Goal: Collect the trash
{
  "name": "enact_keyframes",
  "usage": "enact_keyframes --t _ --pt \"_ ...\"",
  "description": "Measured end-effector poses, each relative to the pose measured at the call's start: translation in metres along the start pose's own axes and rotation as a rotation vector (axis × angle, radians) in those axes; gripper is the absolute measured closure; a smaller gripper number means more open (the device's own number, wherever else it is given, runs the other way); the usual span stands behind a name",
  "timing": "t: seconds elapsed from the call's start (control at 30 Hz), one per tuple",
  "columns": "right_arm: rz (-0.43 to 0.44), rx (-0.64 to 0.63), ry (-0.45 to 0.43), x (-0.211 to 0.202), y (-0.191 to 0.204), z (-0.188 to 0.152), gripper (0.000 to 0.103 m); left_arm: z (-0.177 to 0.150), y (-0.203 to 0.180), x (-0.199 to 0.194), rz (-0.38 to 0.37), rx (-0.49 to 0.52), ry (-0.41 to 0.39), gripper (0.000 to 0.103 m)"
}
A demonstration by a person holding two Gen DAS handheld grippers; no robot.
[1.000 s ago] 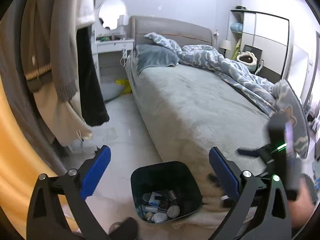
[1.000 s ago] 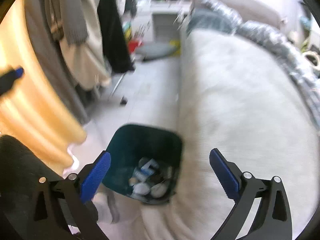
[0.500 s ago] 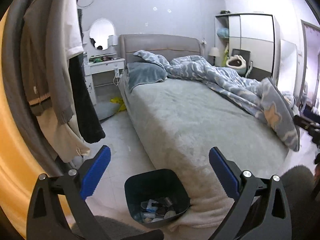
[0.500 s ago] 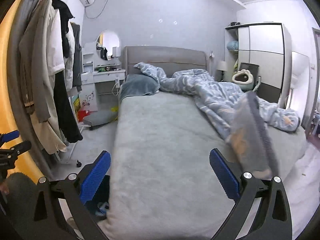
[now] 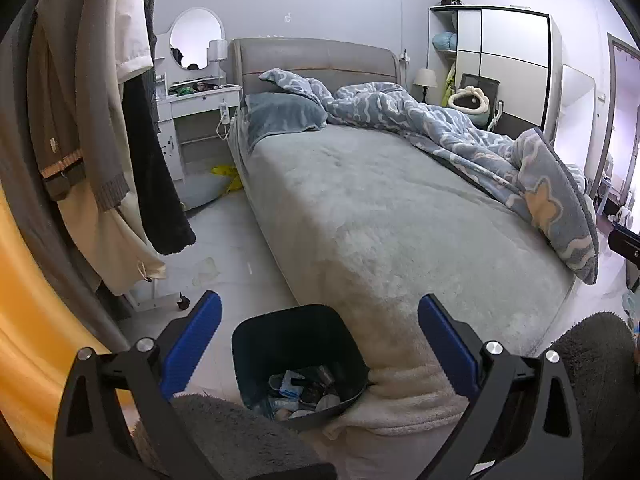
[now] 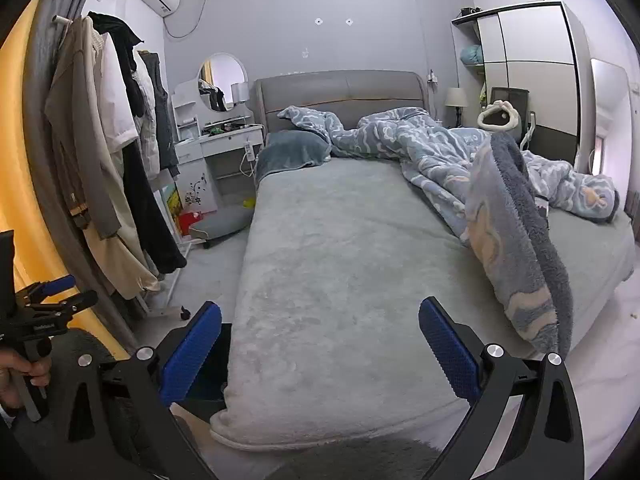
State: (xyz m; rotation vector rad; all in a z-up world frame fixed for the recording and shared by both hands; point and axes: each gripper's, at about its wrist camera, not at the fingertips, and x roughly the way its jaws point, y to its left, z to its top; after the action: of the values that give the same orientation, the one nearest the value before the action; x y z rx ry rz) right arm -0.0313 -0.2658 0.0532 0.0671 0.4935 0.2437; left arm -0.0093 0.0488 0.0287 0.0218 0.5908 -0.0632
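A dark bin (image 5: 296, 336) stands on the floor against the bed's near left corner, with several pieces of trash (image 5: 298, 394) in its bottom. My left gripper (image 5: 320, 344) is open and empty, held above the bin. My right gripper (image 6: 320, 344) is open and empty, facing the bed's foot; only a dark edge of the bin (image 6: 212, 384) shows behind its left finger. The left gripper also shows at the left edge of the right wrist view (image 6: 48, 300). A crumpled clear wrapper (image 5: 205, 270) lies on the floor tiles beside the bed.
A grey bed (image 5: 380, 216) with a blue quilt (image 5: 460, 136) fills the middle. A clothes rack (image 5: 92, 140) with hanging coats stands left. A white dressing table (image 5: 196, 112) is at the back left, a wardrobe (image 5: 508, 64) at the back right. A yellow item (image 5: 226, 174) lies by the headboard.
Both grippers have lifted up and back from the bin. The right gripper swung from over the bin to face the bed. The left view now takes in the whole room.
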Motion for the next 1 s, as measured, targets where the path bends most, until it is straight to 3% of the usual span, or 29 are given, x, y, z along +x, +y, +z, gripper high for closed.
enact_keyframes --t 0.3,1.0 --pt "0.003 -0.044 0.03 0.007 0.012 0.0 0.003 -0.005 0.001 0.004 0.0 -0.009 0.031 0.003" --pt "-0.002 -0.05 0.038 0.009 0.012 -0.001 0.003 -0.004 0.004 0.001 -0.014 -0.029 0.016 0.003"
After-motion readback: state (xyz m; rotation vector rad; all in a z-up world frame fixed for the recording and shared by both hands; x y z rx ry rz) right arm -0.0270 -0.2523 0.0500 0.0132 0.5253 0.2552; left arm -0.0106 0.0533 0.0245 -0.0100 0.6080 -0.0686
